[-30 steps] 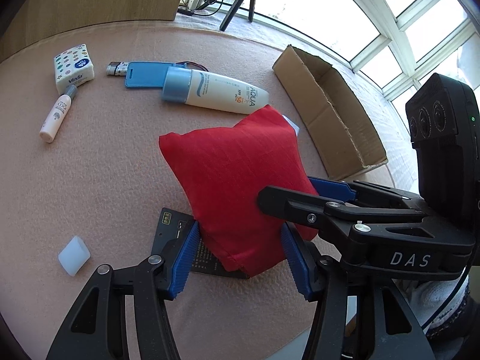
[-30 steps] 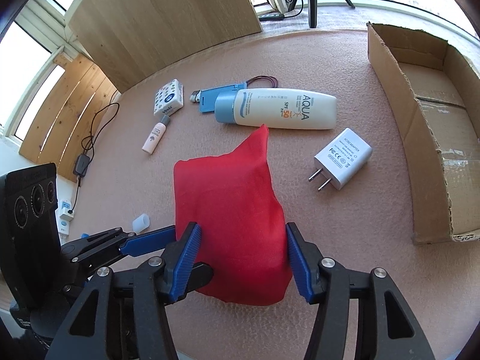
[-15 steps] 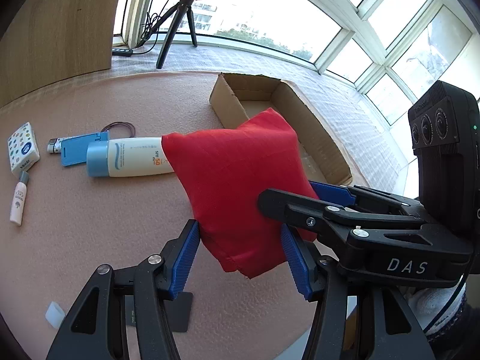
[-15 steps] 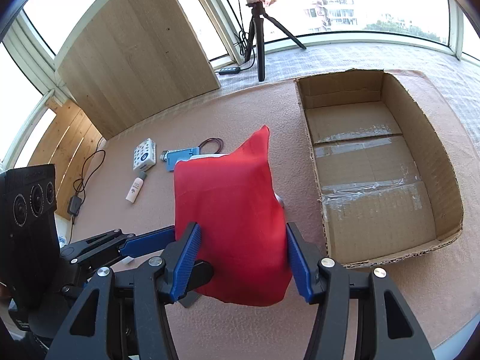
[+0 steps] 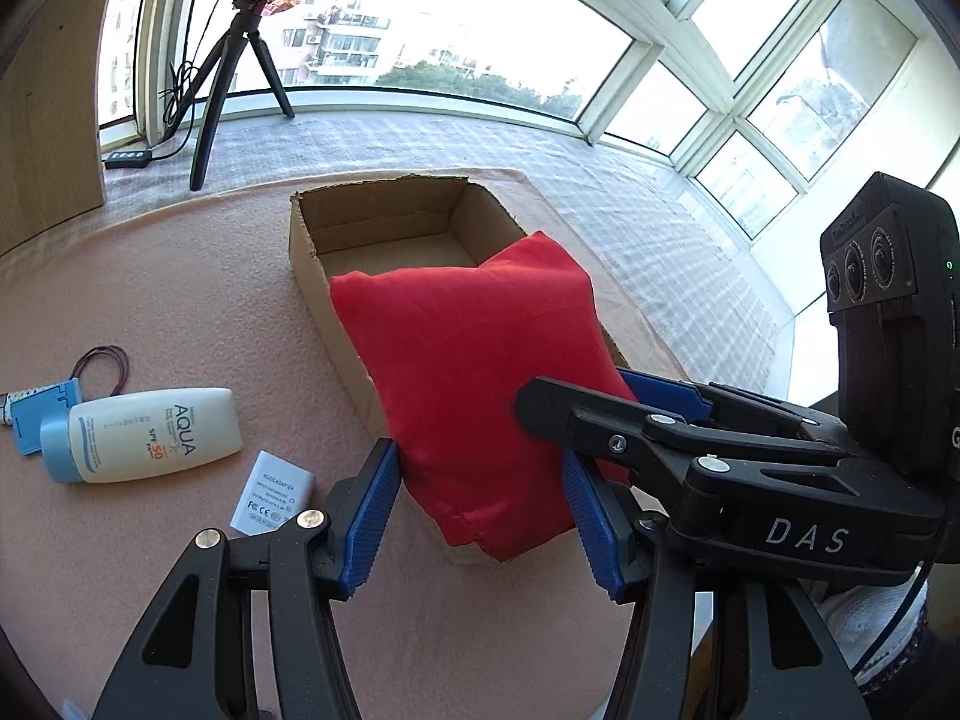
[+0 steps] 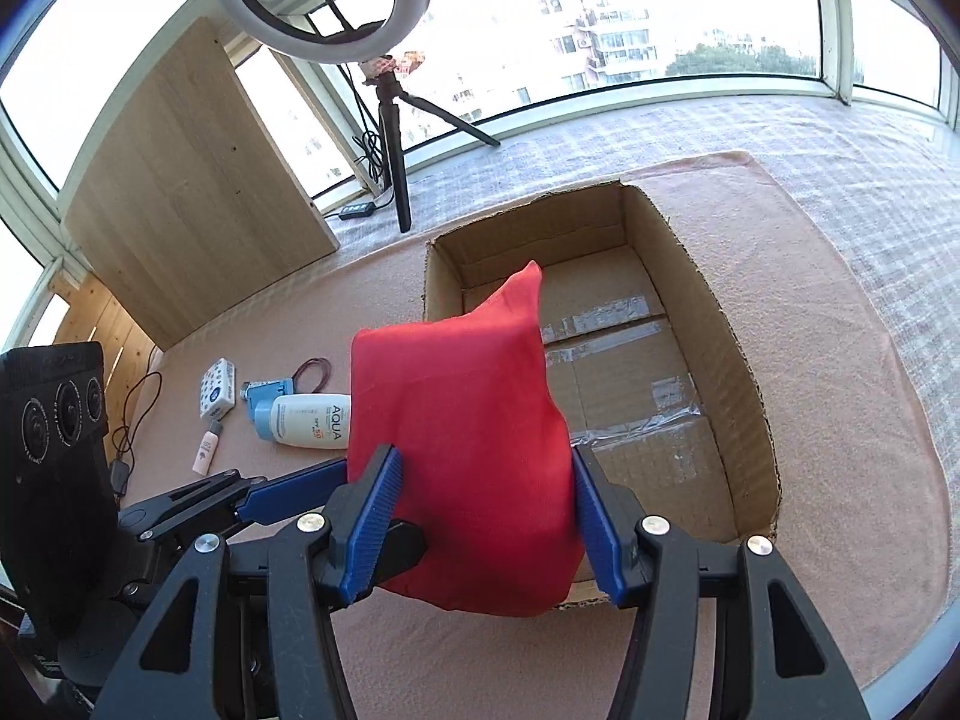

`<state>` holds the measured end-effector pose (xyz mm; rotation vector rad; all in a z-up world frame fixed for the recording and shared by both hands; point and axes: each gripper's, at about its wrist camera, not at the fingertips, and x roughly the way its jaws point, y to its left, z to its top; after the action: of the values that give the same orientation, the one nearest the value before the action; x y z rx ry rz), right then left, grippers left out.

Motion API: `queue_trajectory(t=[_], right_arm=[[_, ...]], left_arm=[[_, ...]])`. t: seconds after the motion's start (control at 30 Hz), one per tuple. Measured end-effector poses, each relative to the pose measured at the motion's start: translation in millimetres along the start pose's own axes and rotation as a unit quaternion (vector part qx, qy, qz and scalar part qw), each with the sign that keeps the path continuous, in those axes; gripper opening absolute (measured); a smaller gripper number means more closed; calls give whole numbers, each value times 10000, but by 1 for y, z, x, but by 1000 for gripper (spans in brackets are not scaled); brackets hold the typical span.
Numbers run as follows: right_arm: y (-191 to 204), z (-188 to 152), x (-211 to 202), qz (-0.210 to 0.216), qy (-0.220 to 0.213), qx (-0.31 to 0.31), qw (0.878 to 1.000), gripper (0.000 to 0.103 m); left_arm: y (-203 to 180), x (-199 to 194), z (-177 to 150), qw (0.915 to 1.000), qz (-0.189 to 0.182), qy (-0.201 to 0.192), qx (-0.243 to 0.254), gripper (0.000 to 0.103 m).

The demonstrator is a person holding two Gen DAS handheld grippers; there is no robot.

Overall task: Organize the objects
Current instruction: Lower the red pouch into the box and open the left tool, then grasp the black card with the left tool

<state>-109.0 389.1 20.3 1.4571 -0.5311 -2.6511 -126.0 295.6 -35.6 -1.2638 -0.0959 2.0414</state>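
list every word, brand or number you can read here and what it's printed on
"AQUA" and "SPF 50": on the white sunscreen bottle.
"DAS": on the black body of the right gripper, seen from the left wrist view.
"AC/DC ADAPTER": on the white charger; the smaller lines below it are too small to read.
Patterned small box: its print is too small to read.
Small white tube: its label is too blurred to read.

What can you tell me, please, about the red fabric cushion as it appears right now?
The red fabric cushion is a soft, plain woven pillow, roughly square with pointed corners and a stitched seam along its lower edge. It is lifted off the pink mat, tilted, one corner pointing up. The left tongs and right tongs both clamp its lower part between blue pads. It hangs over the near end of the open brown cardboard box.
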Motion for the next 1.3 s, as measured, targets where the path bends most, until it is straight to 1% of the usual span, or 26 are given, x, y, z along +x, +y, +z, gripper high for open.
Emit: queue_trajectory(t=[0.17,0.23,0.33,0.47,0.63,0.73,0.9,1.07,1.17,1.3], right_arm=[[-13,7,-2,-103,-72,30,9999,53],[-15,8,-2,-203,-100,2,9997,53],[-16,8,-2,-307,-168,17,9994,58],[-15,7,-4,-258,-202,55,9994,58],[-4,3,-6,-158,-205,50,9997,58],[7,-1,-7,-62,-188,-15,9998,58],[33,-14,-4,19,-120,-244,9996,58],[62,-32,9,242,127,-534,9982,58],[83,-46,21,331,335,-766,9959,58],[111,-68,40,479,670,-1151,9899,58]], left_arm=[[-8,17,12,10000,-12,32,85,59],[-10,21,15,9999,48,39,134,59],[-6,27,15,9997,153,125,113,59],[2,20,12,9996,248,112,92,59],[18,0,4,9993,368,10,7,59],[31,-17,-8,9987,512,-9,-47,59],[64,-48,-34,9962,823,-14,-295,59],[104,-86,-66,9915,1134,-88,-639,60],[124,-108,-86,9872,1365,-145,-813,65],[148,-132,-113,9826,1474,-142,-1118,73]])
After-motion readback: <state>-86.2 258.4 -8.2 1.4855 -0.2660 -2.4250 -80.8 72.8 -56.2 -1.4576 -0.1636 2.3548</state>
